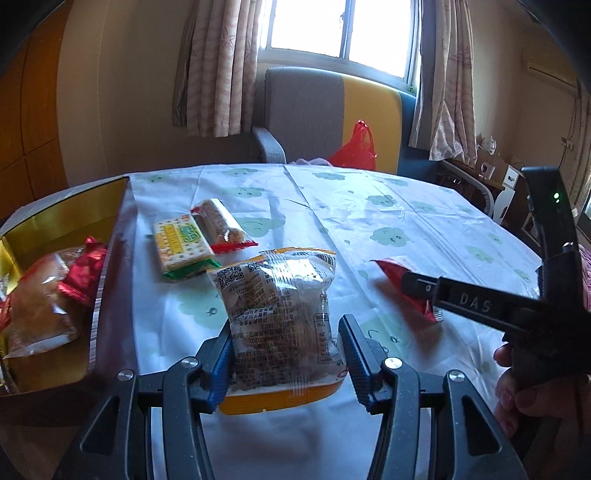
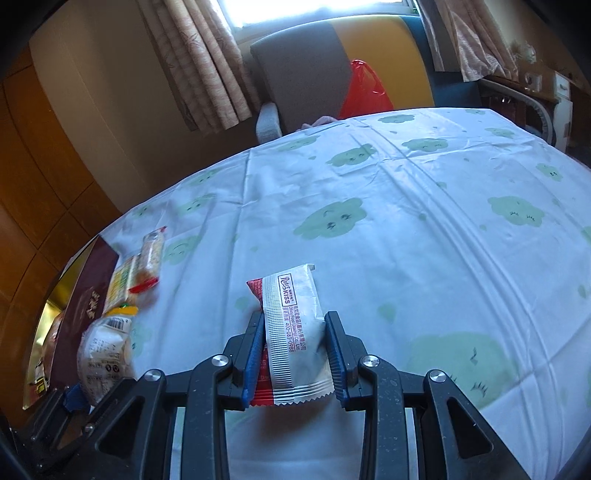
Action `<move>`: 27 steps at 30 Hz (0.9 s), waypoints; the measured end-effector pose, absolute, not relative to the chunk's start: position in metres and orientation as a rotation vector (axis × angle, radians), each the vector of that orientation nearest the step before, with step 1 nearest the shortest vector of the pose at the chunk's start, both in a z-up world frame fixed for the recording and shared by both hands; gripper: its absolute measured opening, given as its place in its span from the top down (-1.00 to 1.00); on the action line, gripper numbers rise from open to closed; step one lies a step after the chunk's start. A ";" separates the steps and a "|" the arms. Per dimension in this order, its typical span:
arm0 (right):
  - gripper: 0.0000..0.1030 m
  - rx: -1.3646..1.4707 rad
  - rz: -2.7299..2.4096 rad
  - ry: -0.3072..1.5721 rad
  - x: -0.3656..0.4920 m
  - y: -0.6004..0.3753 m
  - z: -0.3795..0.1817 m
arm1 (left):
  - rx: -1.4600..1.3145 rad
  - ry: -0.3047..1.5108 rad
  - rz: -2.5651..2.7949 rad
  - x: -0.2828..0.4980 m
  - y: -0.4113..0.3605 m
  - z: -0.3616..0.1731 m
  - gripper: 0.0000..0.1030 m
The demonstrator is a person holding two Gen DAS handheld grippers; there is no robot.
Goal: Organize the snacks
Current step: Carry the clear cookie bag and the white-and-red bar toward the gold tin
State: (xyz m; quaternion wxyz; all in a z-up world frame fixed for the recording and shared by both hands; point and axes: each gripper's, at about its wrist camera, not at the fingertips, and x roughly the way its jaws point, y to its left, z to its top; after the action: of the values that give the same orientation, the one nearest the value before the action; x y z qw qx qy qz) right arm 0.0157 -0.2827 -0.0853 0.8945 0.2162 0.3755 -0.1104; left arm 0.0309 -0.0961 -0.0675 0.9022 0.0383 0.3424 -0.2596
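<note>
**Backlit room, blown-out window, heavy fisheye bend**

Daylight pours from the far window (image 1: 340, 26), overexposed to pure white. The tablecloth (image 1: 369, 221) glares pale blue; walls go dim orange. Edges curve hard, corners vignette black. The right gripper (image 1: 421, 286) looks slightly soft in the left view.

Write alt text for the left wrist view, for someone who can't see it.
The left gripper grips a clear bread packet over a cloud-print tablecloth. A gold box of snacks sits left; the right gripper pinches a red packet.

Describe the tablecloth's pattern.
The tablecloth is pale white-blue with smiling green clouds, clearest in the right wrist view.
</note>
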 end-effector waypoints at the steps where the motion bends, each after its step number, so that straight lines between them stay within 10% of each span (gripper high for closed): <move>1: 0.37 0.445 -0.219 0.779 0.014 -0.278 -0.084 | 0.075 0.701 -0.537 0.028 -0.091 -0.065 -0.06; 27: 0.37 0.328 0.048 0.745 0.022 -0.172 -0.030 | -0.205 0.640 -0.291 0.067 0.077 -0.006 -0.06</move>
State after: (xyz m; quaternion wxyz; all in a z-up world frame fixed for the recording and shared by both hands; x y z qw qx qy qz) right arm 0.0216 -0.1719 -0.0305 0.9181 0.1597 0.3620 0.0232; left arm 0.0669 0.0775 -0.0061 0.9336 -0.1003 0.3131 -0.1424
